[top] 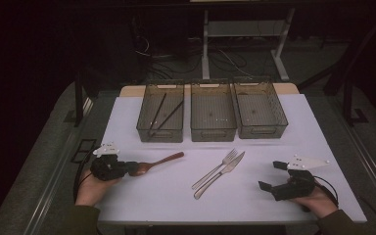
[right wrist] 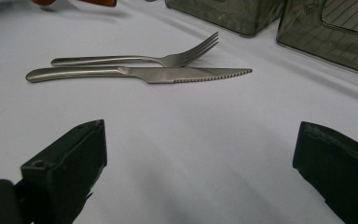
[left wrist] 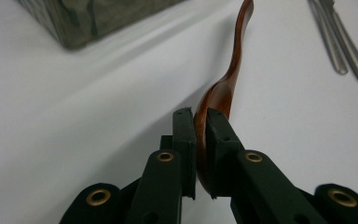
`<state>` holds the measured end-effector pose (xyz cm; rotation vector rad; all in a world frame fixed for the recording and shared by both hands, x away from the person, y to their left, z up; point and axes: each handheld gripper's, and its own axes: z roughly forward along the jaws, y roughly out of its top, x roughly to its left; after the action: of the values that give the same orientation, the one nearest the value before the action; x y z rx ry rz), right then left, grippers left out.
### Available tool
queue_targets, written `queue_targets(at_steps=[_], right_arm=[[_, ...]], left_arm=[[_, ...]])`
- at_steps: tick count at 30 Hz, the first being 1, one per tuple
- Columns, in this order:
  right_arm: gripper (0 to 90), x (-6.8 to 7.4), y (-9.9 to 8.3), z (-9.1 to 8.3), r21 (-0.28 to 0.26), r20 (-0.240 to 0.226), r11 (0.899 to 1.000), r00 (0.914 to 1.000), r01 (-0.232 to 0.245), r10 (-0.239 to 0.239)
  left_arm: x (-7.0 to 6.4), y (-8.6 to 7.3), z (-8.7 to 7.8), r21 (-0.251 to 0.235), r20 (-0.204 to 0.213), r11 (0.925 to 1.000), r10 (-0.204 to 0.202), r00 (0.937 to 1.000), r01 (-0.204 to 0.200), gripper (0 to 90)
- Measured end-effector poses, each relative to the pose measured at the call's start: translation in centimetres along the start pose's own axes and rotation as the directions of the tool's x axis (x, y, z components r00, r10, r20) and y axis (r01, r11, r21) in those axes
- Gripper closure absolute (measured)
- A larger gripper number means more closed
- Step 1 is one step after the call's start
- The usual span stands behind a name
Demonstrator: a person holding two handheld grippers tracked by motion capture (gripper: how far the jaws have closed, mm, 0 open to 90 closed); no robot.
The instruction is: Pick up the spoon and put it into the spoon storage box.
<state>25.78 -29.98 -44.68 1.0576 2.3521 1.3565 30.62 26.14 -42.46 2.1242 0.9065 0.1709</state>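
Gripping the bowl of the wooden spoon (top: 152, 165) with our left claw (top: 127, 169), we are working near the front left corner of the white surface (top: 166, 205). In the left gripper view the two black jaws are clamping the rim of the spoon's bowl (left wrist: 214, 100) edge-on between them, and the reddish handle is running away from the claw toward the far side. In the high view the spoon is lying low over the surface, its handle pointing toward the middle and slightly toward the far edge; whether the bowl is touching the surface we cannot tell.

We are holding our right claw (top: 270, 176) near the front right corner, its jaws standing wide apart with nothing between them and only bare white surface showing in the gap in the right gripper view.

Between our two hands, a fork (top: 218, 167) and a knife (top: 221, 174) are lying side by side on the surface, just beside each other, slanting from the front toward the far edge. In the right gripper view the fork (right wrist: 135, 58) is lying beyond the knife (right wrist: 140, 73).

Along the far edge three mesh trays are standing in a row: the left tray (top: 144, 128) is holding two dark chopsticks (top: 165, 113), while the middle tray (top: 212, 131) and right tray (top: 279, 117) are sitting beside it.
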Motion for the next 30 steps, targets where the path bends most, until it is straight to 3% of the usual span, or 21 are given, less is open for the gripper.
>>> queue_targets(at_steps=[14,19,30], right_arm=[[2.3,0.6,-0.1,0.6,0.008,-0.002,1.000,0.9999,0.012,-0.012],[2.3,0.7,-0.1,1.0,0.011,-0.009,1.000,1.0000,0.003,-0.003],[2.2,0.3,0.1,0.8,-0.007,0.026,1.000,0.9993,-0.025,0.026]], left_arm=[[-1.5,1.8,-0.5,-0.090,-0.005,0.9956,0.026,0.9996,-0.026,83.0],[-2.3,2.7,-0.3,-0.094,-0.004,0.9942,0.052,0.9986,-0.052,82.9],[-3.6,4.3,0.5,-0.123,0.009,0.9913,0.048,0.9988,-0.047,82.9]])
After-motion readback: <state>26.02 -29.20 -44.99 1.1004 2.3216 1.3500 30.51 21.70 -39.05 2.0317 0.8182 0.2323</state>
